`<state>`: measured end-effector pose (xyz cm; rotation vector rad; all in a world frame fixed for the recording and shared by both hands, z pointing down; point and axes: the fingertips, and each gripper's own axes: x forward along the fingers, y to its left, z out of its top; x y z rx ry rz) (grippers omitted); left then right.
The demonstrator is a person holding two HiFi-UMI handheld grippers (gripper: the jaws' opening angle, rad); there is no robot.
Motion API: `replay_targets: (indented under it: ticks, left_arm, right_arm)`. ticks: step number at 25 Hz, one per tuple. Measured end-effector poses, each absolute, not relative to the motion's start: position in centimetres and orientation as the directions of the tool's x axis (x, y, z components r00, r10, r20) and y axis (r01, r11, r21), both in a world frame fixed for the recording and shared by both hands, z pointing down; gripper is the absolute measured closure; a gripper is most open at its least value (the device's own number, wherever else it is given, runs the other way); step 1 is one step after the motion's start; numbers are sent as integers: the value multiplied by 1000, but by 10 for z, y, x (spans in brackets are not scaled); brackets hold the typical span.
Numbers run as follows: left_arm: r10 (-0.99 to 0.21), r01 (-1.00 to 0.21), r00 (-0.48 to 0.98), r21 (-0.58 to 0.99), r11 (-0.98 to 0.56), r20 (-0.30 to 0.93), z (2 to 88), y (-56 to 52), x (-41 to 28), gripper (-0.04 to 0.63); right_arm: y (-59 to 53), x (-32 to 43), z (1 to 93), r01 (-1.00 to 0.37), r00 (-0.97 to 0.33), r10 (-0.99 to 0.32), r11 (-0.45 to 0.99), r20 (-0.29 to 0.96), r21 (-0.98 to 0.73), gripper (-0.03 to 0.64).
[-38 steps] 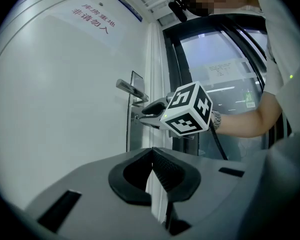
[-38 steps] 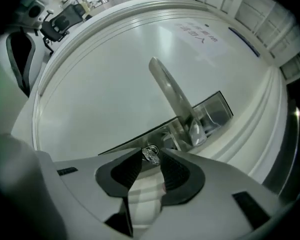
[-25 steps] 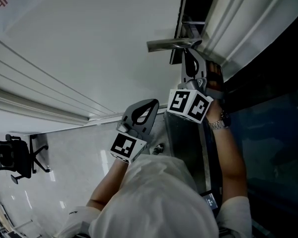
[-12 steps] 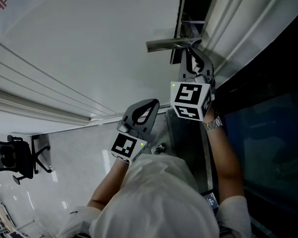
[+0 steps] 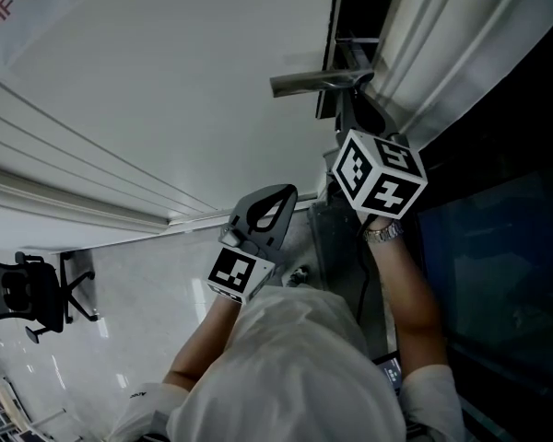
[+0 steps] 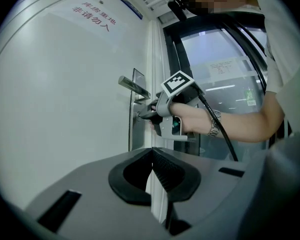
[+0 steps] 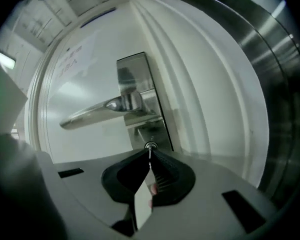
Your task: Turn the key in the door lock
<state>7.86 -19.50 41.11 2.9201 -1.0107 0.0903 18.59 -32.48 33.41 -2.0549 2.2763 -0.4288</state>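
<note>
- The key (image 7: 150, 147) is sitting in the keyhole just below the door handle (image 7: 97, 110), low on the steel lock plate (image 7: 135, 71). Only a thin sliver of its metal is showing at the jaw tips.
- It is looking like a small, light, stiff piece of metal, smooth and probably slippery. I am judging the flat head to be the place to grip, pads flat on both faces and close to the plate. That way the twist is going into the blade without bending it or slipping off.
- The right gripper (image 7: 150, 156) is pointing straight at the plate under the handle, with its jaws pressing together on the key's head.
- The left gripper (image 6: 153, 156) is hanging well back from the handle, toward the person, its jaws meeting with nothing between them.
- The white door (image 5: 147, 72) is spreading out around the handle, and a dark glass panel (image 5: 498, 247) is running past the door frame, on the side away from the handle's lever.
</note>
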Motion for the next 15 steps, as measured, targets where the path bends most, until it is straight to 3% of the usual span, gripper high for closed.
replay_targets:
  ticks: [5,11,15]
  left_arm:
    - [-621,-623,781,23,-782,64,409,-196,76,586]
    - [-626,-629,776,28,-777,70,411,-196,74,586]
    - [-624,-627,779,25,-779,63,410,-196,73,586]
  right_arm:
    - [-325,190,336,-830,-173,-975,68,140,-553,604]
    - [-324,190,337,-770,-172,-978,61,115,-636,603]
    - [-324,192,338,-614,-204,-976,67,77,-786,606]
